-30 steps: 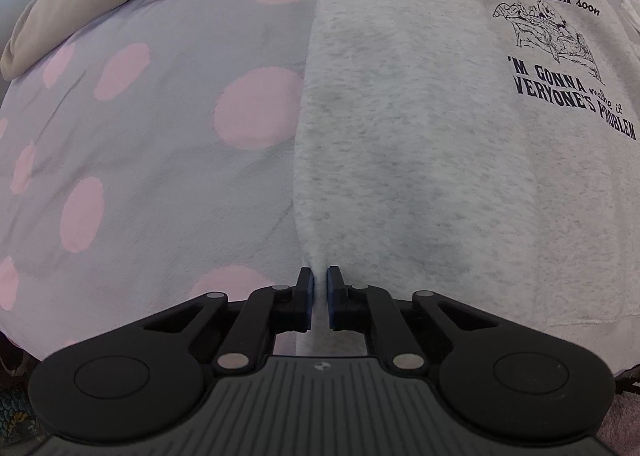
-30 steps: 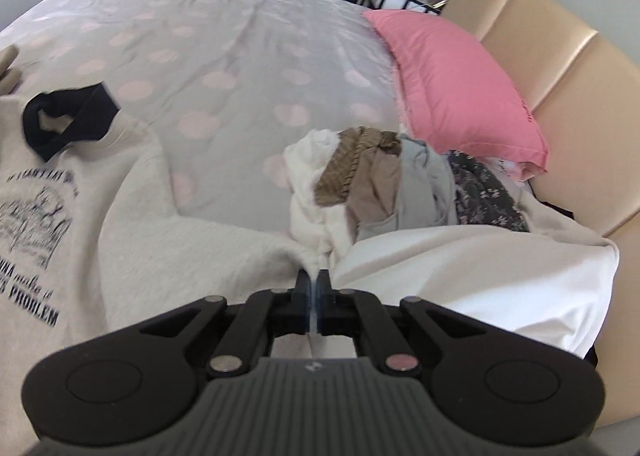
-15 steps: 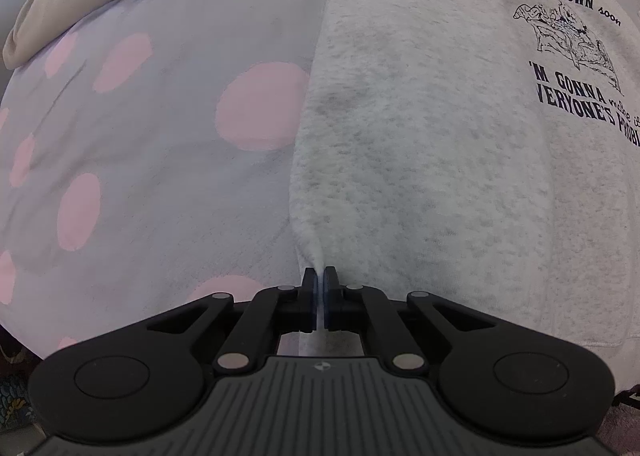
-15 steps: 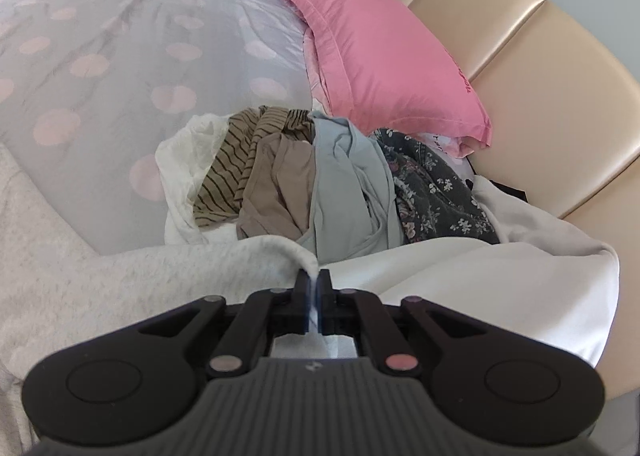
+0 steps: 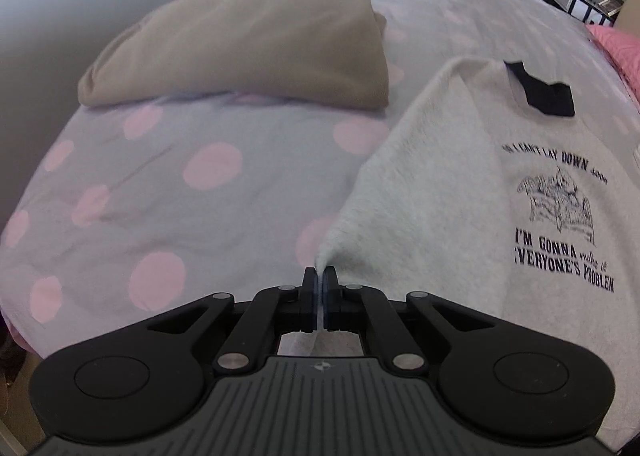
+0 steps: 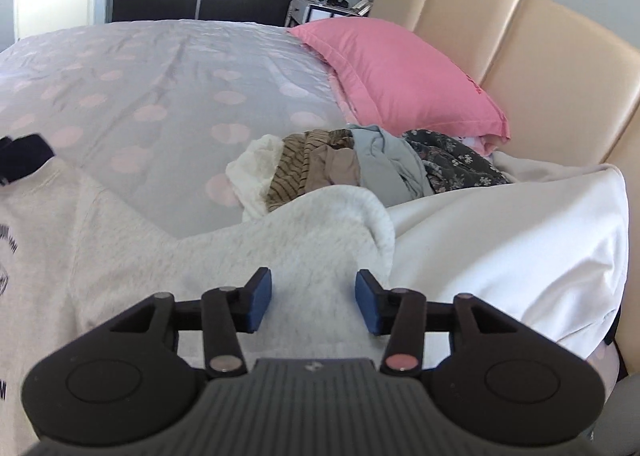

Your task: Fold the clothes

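The right gripper (image 6: 313,302) has just been opening: its blue fingers (image 6: 260,298) now stand spread, w/ the grey sweatshirt (image 6: 132,256) lying under and between them but not pinched. A second ago, and half a second ago too, those fingers were pressed together on a ridge of that same fabric. So the right side has been let go; the folded-over sleeve part (image 6: 344,215) sits as a rounded flap on the garment, just beside the white blanket (image 6: 520,240) and in front of the pile of unfolded clothes (image 6: 352,163).

The left gripper (image 5: 319,292) is the opposite: fingers pressed together, pinching the sweatshirt's left edge (image 5: 420,195), which rises in a peak from the bed (image 5: 160,183) to the fingertips. In the earlier left view that edge lay almost flat on the spotted cover and the camera looked down at it; now the view is higher and tilted up, showing the folded tan garment (image 5: 248,51) further up the bed and the dark collar (image 5: 540,91) (print side up, chest text readable).

My read: right-hand fold is placed, left-hand fold is just starting. The lifted edge likely needs carrying across toward the printed chest, then releasing. Risk: fleece is thick, so the right flap may spring back, and pulling the left side could drag the whole garment.
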### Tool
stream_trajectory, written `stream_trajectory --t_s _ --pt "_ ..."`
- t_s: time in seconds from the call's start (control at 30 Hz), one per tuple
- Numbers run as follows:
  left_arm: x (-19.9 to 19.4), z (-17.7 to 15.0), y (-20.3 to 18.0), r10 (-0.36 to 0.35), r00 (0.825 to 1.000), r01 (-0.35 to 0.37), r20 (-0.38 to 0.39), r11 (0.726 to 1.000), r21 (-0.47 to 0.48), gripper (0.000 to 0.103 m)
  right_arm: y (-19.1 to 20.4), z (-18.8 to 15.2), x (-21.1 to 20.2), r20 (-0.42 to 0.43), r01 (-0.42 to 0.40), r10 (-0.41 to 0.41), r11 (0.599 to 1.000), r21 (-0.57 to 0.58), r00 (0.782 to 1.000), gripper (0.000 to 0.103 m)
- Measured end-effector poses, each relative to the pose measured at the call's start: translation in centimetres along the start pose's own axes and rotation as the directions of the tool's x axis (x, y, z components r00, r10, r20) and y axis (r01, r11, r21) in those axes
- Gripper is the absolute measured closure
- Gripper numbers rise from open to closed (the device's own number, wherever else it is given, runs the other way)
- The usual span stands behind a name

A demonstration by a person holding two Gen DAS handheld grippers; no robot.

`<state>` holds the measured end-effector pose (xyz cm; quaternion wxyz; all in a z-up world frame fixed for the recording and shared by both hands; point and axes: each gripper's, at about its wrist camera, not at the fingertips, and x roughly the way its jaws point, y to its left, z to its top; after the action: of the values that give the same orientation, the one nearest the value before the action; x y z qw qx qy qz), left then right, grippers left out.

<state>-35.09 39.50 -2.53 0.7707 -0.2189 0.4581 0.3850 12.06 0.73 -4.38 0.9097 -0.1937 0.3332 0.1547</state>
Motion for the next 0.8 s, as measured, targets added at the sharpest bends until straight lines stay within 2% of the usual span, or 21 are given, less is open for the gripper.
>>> stream_trajectory --t_s 0.17,0.27,0.37,0.5,0.63,0.7,0.77,0.8 --pt "-1.5 4.4 1.2 0.086 0.99 -0.087 0.114 0.996 0.004 0.102 2.5 -1.5 -1.6 -0.041 -0.137 0.134 0.988 -0.068 0.99 0.052" --pt "-1.1 6.2 2.3 0.16 0.972 -0.159 0.17 0.987 -0.017 0.102 3.6 -1.9 -2.6 -0.07 -0.216 0.212 0.974 -0.061 0.975 0.051" --pt "0.1 7.9 4.3 0.239 0.952 -0.231 0.189 0.971 -0.064 0.102 4.3 -2.2 -3.0 -0.084 -0.231 0.225 0.971 -0.067 0.971 0.05" --pt "2.5 9.0 7.2 0.313 0.939 -0.292 0.144 0.945 -0.145 0.102 4.5 -2.2 -2.9 -0.079 -0.208 0.2 0.973 -0.104 0.977 0.048" --pt "4.4 8.6 9.2 0.331 0.94 -0.306 0.089 0.927 -0.218 0.1 3.6 -2.2 -1.4 -0.11 -0.197 0.19 0.979 -0.054 0.976 0.048" --pt "5.4 8.2 9.5 0.319 0.946 -0.301 0.05 0.927 -0.225 0.098 3.4 -2.2 -0.7 -0.131 -0.192 0.187 0.981 -0.028 0.974 0.048" --pt "5.4 7.9 9.1 0.296 0.954 -0.28 0.047 0.935 -0.219 0.097 3.3 -2.2 -0.1 -0.145 -0.194 0.189 0.981 -0.017 0.971 0.048" --pt "5.2 7.8 8.7 0.304 0.951 -0.286 0.063 0.936 -0.205 0.097 3.4 -2.3 -0.1 -0.146 -0.193 0.188 0.981 -0.022 0.971 0.048"
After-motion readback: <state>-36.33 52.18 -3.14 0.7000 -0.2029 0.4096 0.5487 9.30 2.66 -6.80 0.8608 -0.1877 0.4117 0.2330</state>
